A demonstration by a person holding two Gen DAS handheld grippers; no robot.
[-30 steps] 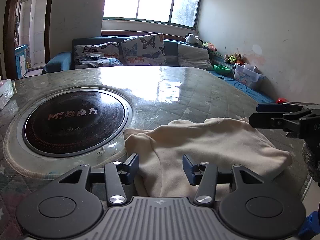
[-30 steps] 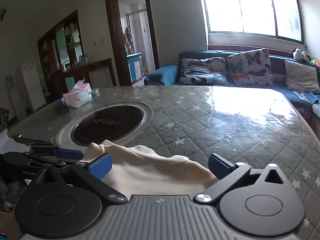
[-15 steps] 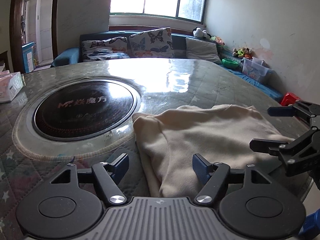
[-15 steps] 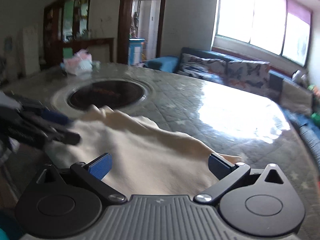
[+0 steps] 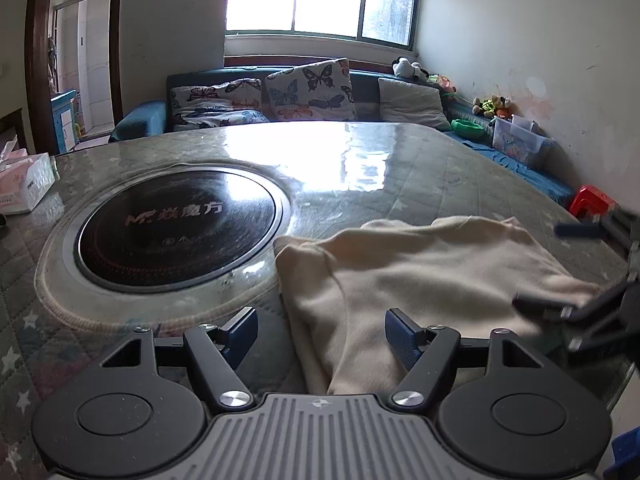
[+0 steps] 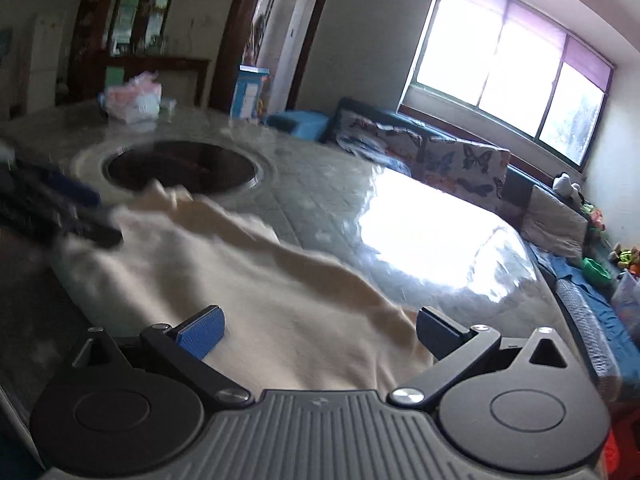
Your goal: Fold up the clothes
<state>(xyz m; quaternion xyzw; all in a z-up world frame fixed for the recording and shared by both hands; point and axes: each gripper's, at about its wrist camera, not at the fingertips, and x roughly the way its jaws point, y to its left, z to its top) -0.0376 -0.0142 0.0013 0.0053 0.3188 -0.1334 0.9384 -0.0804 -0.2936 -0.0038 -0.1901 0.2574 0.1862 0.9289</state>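
Note:
A cream garment lies bunched on the quilted table near its front edge, beside the round black hob. My left gripper is open over the garment's left front part; the cloth runs between its fingers without being pinched. In the right wrist view the same garment spreads under my right gripper, which stands wide open and tilted, holding nothing. The right gripper also shows blurred at the garment's right end. The left gripper appears blurred at the garment's far left.
A tissue box sits at the table's left edge. A sofa with butterfly cushions runs along the wall under the window. A red stool stands beyond the table's right side. The table's front edge lies right below both grippers.
The left jaws have spread wider over the cloth. The right gripper has rolled and sunk toward the garment's right end, and it stays wide open.

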